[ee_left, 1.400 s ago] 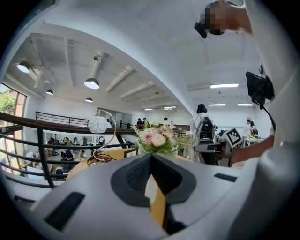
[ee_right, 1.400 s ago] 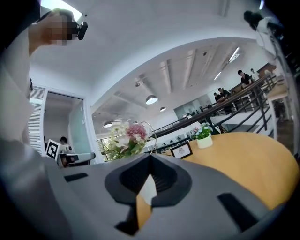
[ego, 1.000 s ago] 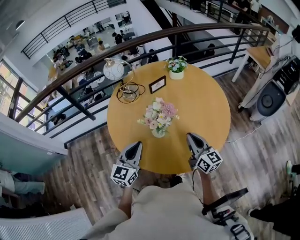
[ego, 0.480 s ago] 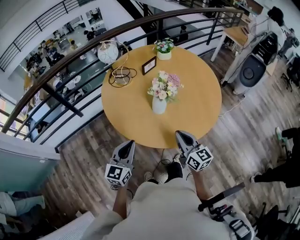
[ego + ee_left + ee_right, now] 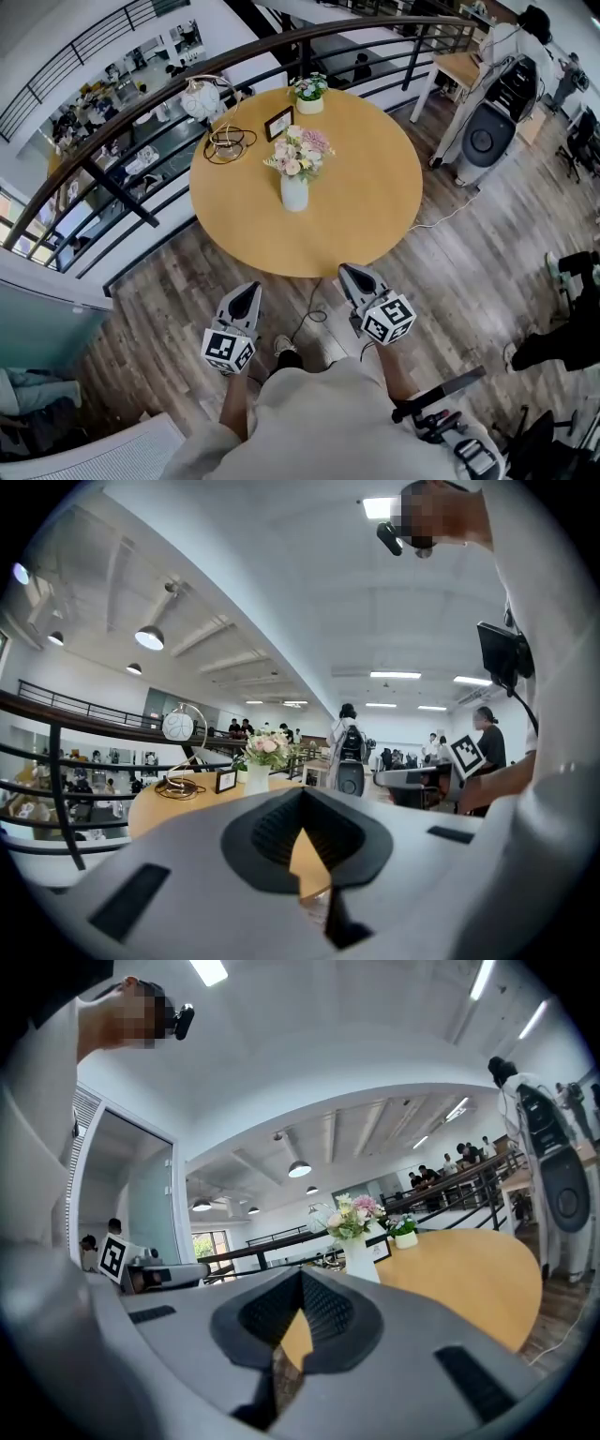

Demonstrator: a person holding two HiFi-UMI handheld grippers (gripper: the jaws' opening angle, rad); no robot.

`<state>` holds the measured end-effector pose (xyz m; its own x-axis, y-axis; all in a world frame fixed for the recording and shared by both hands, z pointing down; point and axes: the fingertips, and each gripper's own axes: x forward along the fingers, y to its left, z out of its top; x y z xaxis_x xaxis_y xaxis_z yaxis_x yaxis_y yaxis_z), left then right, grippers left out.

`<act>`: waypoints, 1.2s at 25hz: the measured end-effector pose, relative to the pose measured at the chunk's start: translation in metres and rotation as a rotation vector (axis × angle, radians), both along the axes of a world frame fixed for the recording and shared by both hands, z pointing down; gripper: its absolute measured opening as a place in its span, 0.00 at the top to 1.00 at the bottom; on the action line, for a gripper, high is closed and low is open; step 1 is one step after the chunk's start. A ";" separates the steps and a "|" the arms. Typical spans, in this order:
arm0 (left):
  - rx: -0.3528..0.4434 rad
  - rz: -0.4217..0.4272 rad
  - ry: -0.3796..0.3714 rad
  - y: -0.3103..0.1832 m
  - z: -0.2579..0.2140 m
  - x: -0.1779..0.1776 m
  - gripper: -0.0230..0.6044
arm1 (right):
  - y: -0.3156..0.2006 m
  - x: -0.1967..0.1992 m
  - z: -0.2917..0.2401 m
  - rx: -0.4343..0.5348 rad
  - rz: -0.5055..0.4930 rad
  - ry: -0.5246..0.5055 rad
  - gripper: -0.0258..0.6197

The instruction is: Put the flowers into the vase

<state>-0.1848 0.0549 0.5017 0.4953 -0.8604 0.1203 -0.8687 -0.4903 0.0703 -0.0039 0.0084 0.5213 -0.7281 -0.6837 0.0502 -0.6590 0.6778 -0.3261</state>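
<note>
Flowers [image 5: 298, 153] already in vase [image 5: 293, 194] on desk [image 5: 366, 216], upper centre of frame, nothing apparently left; left claw [image 5: 247, 292] and right claw [image 5: 350, 275] closed, empty.

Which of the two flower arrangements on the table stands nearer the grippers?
The bouquet in the tall white vase, near the table's middle; the small potted bunch sits farther off, at the far edge.
</note>
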 end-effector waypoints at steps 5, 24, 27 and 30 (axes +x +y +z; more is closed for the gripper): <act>-0.023 -0.038 -0.005 0.043 0.002 0.039 0.95 | 0.046 0.038 0.014 0.005 -0.050 0.068 0.95; 0.042 0.038 -0.052 0.091 -0.023 0.108 0.95 | 0.093 0.058 0.000 0.132 0.004 0.234 0.95; 0.028 0.035 -0.052 0.103 -0.017 0.093 0.95 | 0.100 0.036 0.002 0.161 0.021 0.317 0.95; 0.034 0.017 -0.034 0.112 -0.017 0.072 0.95 | 0.104 0.012 -0.002 0.192 0.019 0.363 0.95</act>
<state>-0.1133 0.1665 0.4852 0.5063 -0.8556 0.1076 -0.8617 -0.5068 0.0242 0.0078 0.1129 0.5189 -0.6738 -0.7186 0.1717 -0.7209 0.6904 0.0607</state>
